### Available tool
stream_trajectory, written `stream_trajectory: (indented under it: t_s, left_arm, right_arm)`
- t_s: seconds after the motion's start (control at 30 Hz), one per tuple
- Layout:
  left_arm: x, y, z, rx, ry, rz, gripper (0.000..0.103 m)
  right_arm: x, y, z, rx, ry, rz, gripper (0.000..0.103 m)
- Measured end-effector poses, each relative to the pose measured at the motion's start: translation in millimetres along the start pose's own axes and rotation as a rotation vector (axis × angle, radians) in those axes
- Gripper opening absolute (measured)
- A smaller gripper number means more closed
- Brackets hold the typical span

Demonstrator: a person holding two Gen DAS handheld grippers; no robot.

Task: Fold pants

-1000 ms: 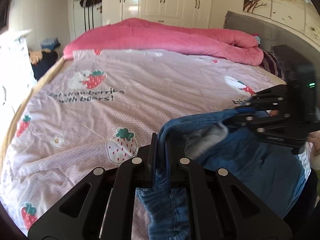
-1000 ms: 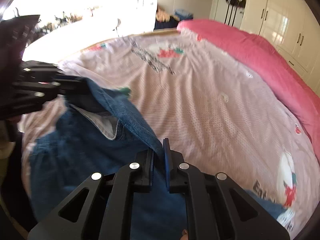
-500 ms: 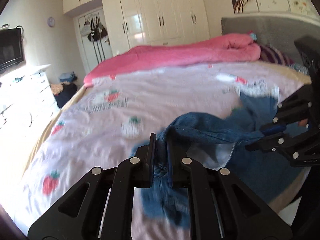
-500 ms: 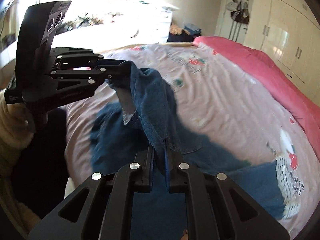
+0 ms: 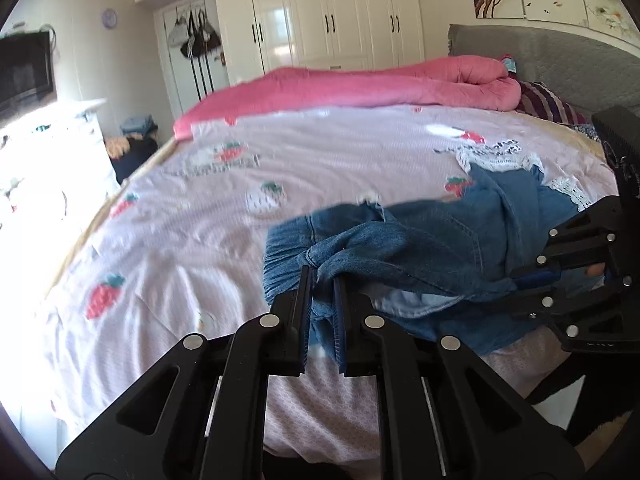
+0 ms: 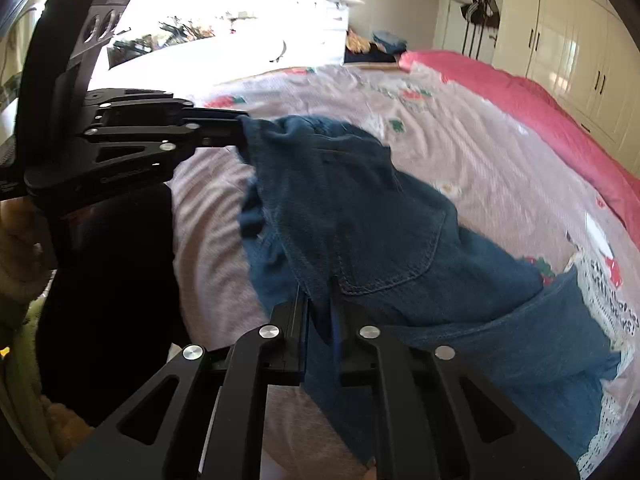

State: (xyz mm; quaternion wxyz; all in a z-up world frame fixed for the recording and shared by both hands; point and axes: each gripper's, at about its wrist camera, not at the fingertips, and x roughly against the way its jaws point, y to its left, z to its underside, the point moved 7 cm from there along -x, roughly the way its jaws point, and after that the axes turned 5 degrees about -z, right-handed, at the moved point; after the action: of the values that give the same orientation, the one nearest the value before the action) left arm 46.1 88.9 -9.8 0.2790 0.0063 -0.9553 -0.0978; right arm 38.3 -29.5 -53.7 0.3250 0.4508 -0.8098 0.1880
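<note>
From the left wrist camera, the left tongs (image 5: 322, 300) are nearly shut, pinching a bunched bit of the denim pants (image 5: 420, 248) at what looks like the gathered waistband. The pants sag across to the right tongs (image 5: 520, 276), which clamp the other end of the same edge at the right of the picture. Below and beyond, the rest of the denim lies on the bed (image 5: 200, 240), over its pink strawberry-print sheet, with a lace-trimmed hem (image 5: 500, 160) reaching towards the grey headboard (image 5: 560, 64). A rolled pink blanket (image 5: 360, 84) lies along the far side.

From the right wrist camera, the right tongs (image 6: 320, 312) have denim between their pads and grip it, though the jaws are just starting to ease apart. The left tongs (image 6: 236, 132) hold the far end of the waist, lifted clear of the sheet. Only this view shows the back pocket (image 6: 384, 248) facing up, the lower leg (image 6: 520, 340) running off to the right with lace at its hem, and a person's hand (image 6: 20, 240) on the left handle. The headboard appears in the other view alone.

As for progress, I judge it early: the waist is lifted by both corners, the legs are still stretched out, and no neat fold shows yet.
</note>
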Motion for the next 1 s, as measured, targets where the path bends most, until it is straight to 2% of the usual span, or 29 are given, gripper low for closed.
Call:
stream_trajectory:
  t_s: [0.03,0.1,0.2,0.27,0.37,0.43,0.53,0.57,0.67,0.73,0.83,0.9,1.0]
  left_arm:
    - [-1,1,0,0.006,0.0,0.001,0.005]
    - [-8,3,7,0.036,0.05,0.028,0.006]
    - [-18,2,23,0.072,0.131,0.076,0.009]
    - [-19,2,31,0.062,0.152,0.063,0.014]
    - [-15,9,37,0.102,0.178,0.074,0.018]
    - [-13,15,38,0.12,0.19,0.066,0.026]
    - [-5,22,39,0.14,0.202,0.066,0.027]
    - [0,26,39,0.143,0.2,0.045,0.027]
    - [14,41,29,0.172,0.171,0.002,0.027]
    - [21,43,14,0.213,0.143,0.038,0.027]
    - [19,29,-11,0.181,0.108,0.043,0.027]
    - [7,3,-28,0.173,0.107,0.132,0.027]
    - [-13,-26,-33,0.161,0.14,0.2,0.027]
  right_arm:
    - [-1,0,-1,0.01,-0.005,0.013,0.01]
    - [-9,1,5,0.047,0.03,0.04,0.01]
    - [-24,3,21,0.051,0.091,0.026,0.011]
    - [-29,3,26,0.032,0.1,0.02,0.012]
    - [-29,1,26,0.015,0.095,0.011,0.013]
    - [-29,1,26,0.008,0.092,0.009,0.013]
    - [-28,1,26,0.002,0.088,0.008,0.014]
    - [-27,1,26,-0.005,0.088,0.004,0.015]
    - [-26,2,29,-0.025,0.082,-0.012,0.017]
    - [-27,2,30,-0.03,0.082,-0.016,0.019]
    - [-28,4,28,-0.035,0.081,-0.026,0.023]
    - [-27,5,27,-0.049,0.078,-0.045,0.028]
    - [-23,6,27,-0.061,0.074,-0.055,0.029]
